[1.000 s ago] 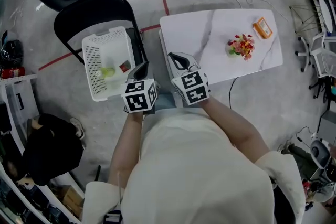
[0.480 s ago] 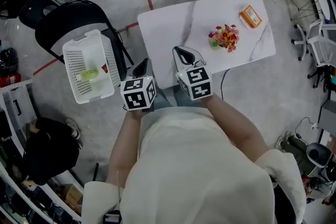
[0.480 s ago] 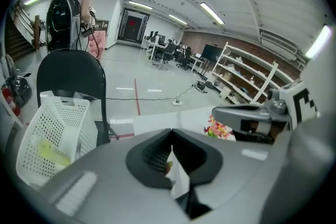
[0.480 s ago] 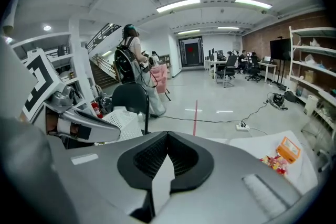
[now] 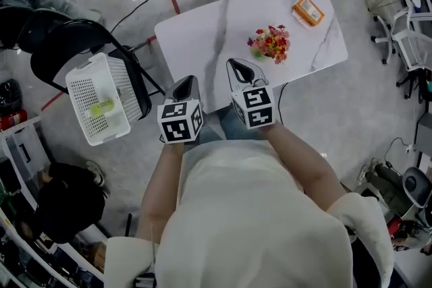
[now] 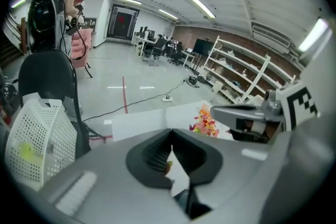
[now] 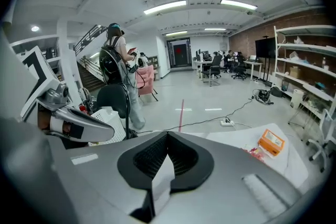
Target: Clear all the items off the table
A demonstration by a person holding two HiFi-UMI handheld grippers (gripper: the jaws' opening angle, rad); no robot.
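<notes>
Head view: the left gripper (image 5: 187, 81) and right gripper (image 5: 237, 65) are held side by side, tilted downward at the near edge of the table (image 5: 196, 37), jaws clenched on nothing. The flower bunch (image 5: 271, 44) is seen near, beyond the right gripper, the orange box (image 5: 308, 10) farther back.

Legible text, numbers, brands, signs: none. Item: orange box (image 5: 308, 10) on the white table (image 5: 196, 44), pale label panel on its top face, print too small to read. Item: marker cube (image 5: 179, 122) of the left gripper (image 5: 187, 81) and second marker cube (image 5: 252, 106) of the right gripper (image 5: 237, 65), black-and-white square code patterns only, not letters or numerals.
</notes>
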